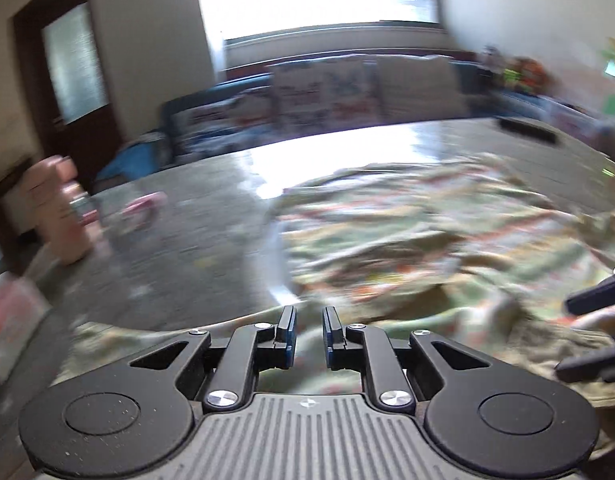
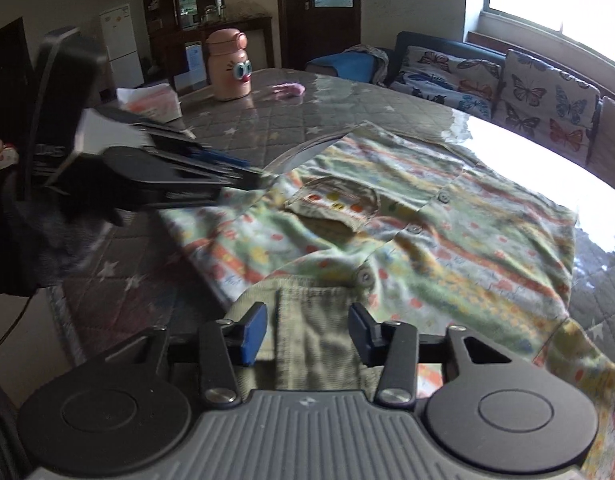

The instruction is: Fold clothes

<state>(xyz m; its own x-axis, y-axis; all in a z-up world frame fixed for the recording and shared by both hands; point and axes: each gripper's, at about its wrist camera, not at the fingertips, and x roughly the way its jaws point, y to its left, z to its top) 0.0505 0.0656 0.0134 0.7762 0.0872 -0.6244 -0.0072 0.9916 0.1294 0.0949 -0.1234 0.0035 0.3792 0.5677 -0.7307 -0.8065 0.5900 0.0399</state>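
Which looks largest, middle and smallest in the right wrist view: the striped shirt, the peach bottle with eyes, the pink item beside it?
1. Striped shirt, by far the largest.
2. Peach bottle.
3. Pink item, the smallest.
The shirt lies nearer the camera, which exaggerates its lead; bottle and pink item stand about equally far away.

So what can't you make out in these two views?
- Left wrist: motion blur smears the shirt print and the bottle.
- Right wrist: the left gripper is blurred, jaws unclear.
- Right wrist: the right gripper body hides the shirt's near edge.
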